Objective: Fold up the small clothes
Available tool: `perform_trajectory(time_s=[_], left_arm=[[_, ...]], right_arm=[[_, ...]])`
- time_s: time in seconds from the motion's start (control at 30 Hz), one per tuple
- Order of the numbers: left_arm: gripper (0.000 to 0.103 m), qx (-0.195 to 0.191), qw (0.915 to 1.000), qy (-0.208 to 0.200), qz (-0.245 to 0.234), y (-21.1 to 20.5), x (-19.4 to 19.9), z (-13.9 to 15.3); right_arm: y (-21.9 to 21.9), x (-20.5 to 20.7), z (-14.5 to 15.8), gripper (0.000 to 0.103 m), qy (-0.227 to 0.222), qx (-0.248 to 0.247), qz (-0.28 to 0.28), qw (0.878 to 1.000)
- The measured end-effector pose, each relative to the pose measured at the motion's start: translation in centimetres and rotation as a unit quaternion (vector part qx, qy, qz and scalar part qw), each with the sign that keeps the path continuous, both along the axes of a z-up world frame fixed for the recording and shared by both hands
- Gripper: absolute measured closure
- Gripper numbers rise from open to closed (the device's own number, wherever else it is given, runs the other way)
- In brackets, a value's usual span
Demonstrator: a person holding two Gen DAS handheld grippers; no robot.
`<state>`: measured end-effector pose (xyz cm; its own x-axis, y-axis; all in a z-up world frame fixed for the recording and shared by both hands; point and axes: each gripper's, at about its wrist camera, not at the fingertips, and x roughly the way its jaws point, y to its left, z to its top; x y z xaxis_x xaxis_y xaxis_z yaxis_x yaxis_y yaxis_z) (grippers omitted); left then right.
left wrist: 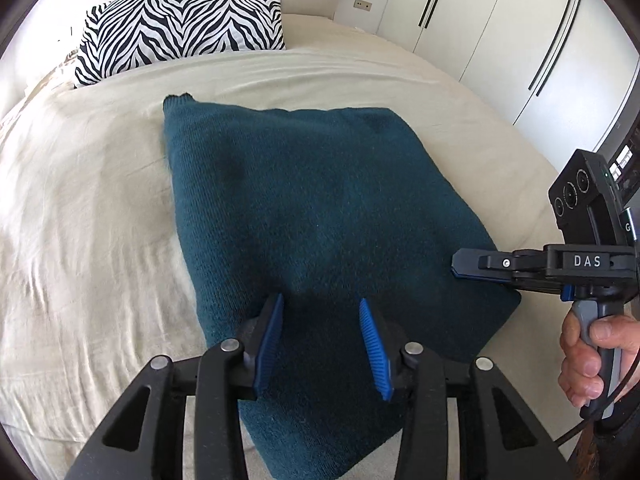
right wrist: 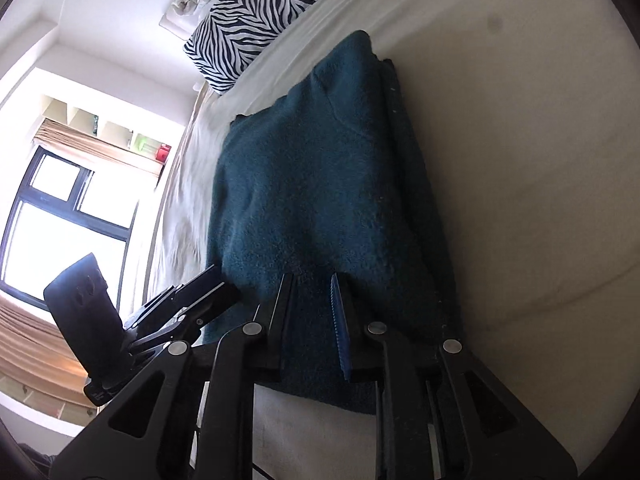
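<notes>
Folded teal knit sweater [left wrist: 320,216] flat on cream-sheeted bed [left wrist: 88,208], under both fingers. Left gripper [left wrist: 321,304] parted wide, holding nothing. Right gripper [right wrist: 312,284] half-open astride near hem. Zebra-print pillow [left wrist: 180,28] beyond; white wardrobe doors [left wrist: 500,28] right, window [right wrist: 60,220] left.

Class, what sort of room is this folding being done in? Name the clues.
Most likely a bedroom: a bed sheet under the teal sweater, a zebra-print pillow, and tall white wardrobe doors.

Folded sweater [left wrist: 304,216] lies on the bed [left wrist: 88,240]; a pillow [left wrist: 180,28] rests behind it at the bed's head, wardrobe doors [left wrist: 500,28] standing to the right.
</notes>
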<state>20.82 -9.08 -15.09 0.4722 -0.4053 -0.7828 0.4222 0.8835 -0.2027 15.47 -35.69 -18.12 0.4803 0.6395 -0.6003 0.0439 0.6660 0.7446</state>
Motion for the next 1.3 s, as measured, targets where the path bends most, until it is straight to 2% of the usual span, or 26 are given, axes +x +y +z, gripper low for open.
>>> perform_trajectory(time_s=[0.03, 0.1, 0.2, 0.23, 0.27, 0.3, 0.33, 0.37, 0.47, 0.53, 0.6, 0.7, 0.77, 0.83, 0.87, 0.97, 1.03, 1.1, 1.2, 1.3], left_arm=[[0.061, 0.005, 1.0000, -0.006, -0.001, -0.1, -0.2, -0.1], [0.060, 0.004, 1.0000, -0.006, -0.007, -0.1, -0.7, 0.0], [0.059, -0.038, 0.9992, -0.013, 0.004, 1.7, -1.8, 1.7], [0.051, -0.049, 0.9984, -0.027, 0.013, 2.6, -2.2, 2.4], [0.039, -0.054, 0.9974, -0.039, 0.029, 3.5, -2.4, 2.9], [0.035, -0.062, 0.9960, -0.044, 0.047, 4.5, -2.3, 3.3], [0.032, -0.075, 0.9947, -0.039, 0.059, 5.5, -1.8, 3.3], [0.032, -0.085, 0.9937, -0.025, 0.069, 6.4, -1.1, 2.9], [0.033, -0.115, 0.9888, 0.034, 0.089, 8.3, 1.4, 0.8], [0.034, -0.159, 0.9789, 0.088, 0.093, 9.3, 3.1, -1.0], [0.034, -0.193, 0.9694, 0.120, 0.093, 9.7, 4.3, -2.2], [0.034, -0.201, 0.9669, 0.134, 0.084, 9.1, 5.8, -2.6], [0.035, -0.200, 0.9658, 0.146, 0.078, 8.3, 6.9, -2.7], [0.044, -0.195, 0.9646, 0.160, 0.075, 7.5, 8.0, -3.0], [0.048, -0.188, 0.9649, 0.165, 0.080, 7.1, 8.4, -3.0], [0.058, -0.151, 0.9731, 0.156, 0.077, 6.1, 8.4, -2.0], [0.061, -0.126, 0.9800, 0.137, 0.071, 5.5, 7.8, -1.0], [0.063, -0.113, 0.9832, 0.125, 0.071, 5.5, 6.9, 0.0], [0.063, -0.100, 0.9880, 0.098, 0.065, 6.2, 4.5, 2.3], [0.063, -0.089, 0.9915, 0.073, 0.059, 8.3, 1.1, 4.7]], right_arm=[[-0.8, -0.6, -0.1, 0.087, 0.000, 0.010, -0.012, 1.000], [-1.7, -1.8, 0.7, 0.087, -0.004, -0.001, -0.025, 1.000], [-3.0, -3.0, 2.8, 0.086, -0.023, -0.029, -0.037, 0.999], [-3.7, -3.0, 3.5, 0.081, -0.031, -0.032, -0.041, 0.998], [-4.4, -3.0, 4.1, 0.075, -0.036, -0.037, -0.049, 0.997], [-5.1, -2.9, 4.6, 0.051, -0.040, -0.044, -0.060, 0.996], [-5.7, -2.8, 5.0, 0.038, -0.047, -0.051, -0.074, 0.995], [-6.2, -2.5, 5.4, 0.029, -0.055, -0.056, -0.082, 0.994], [-7.1, -0.4, 5.2, 0.030, -0.044, -0.036, -0.059, 0.997], [-6.4, 2.6, 4.2, 0.031, -0.016, -0.013, -0.039, 0.999], [-5.7, 4.9, 2.7, 0.033, 0.013, 0.004, -0.028, 1.000], [-4.1, 7.9, 0.8, 0.042, 0.035, 0.005, -0.008, 0.999], [-3.4, 9.0, -0.1, 0.054, 0.046, 0.006, -0.004, 0.999], [-2.8, 9.6, -0.7, 0.068, 0.055, 0.001, -0.002, 0.998], [-2.4, 9.7, -0.9, 0.070, 0.057, -0.007, -0.002, 0.998], [-0.9, 9.8, -0.1, 0.078, 0.050, -0.058, -0.001, 0.997], [0.4, 9.2, 1.4, 0.082, 0.036, -0.115, -0.001, 0.993], [2.2, 8.1, 3.6, 0.083, 0.012, -0.171, 0.004, 0.985], [4.7, 5.7, 6.9, 0.083, -0.021, -0.207, 0.011, 0.978], [7.6, 3.1, 9.6, 0.083, -0.053, -0.217, 0.025, 0.974]])
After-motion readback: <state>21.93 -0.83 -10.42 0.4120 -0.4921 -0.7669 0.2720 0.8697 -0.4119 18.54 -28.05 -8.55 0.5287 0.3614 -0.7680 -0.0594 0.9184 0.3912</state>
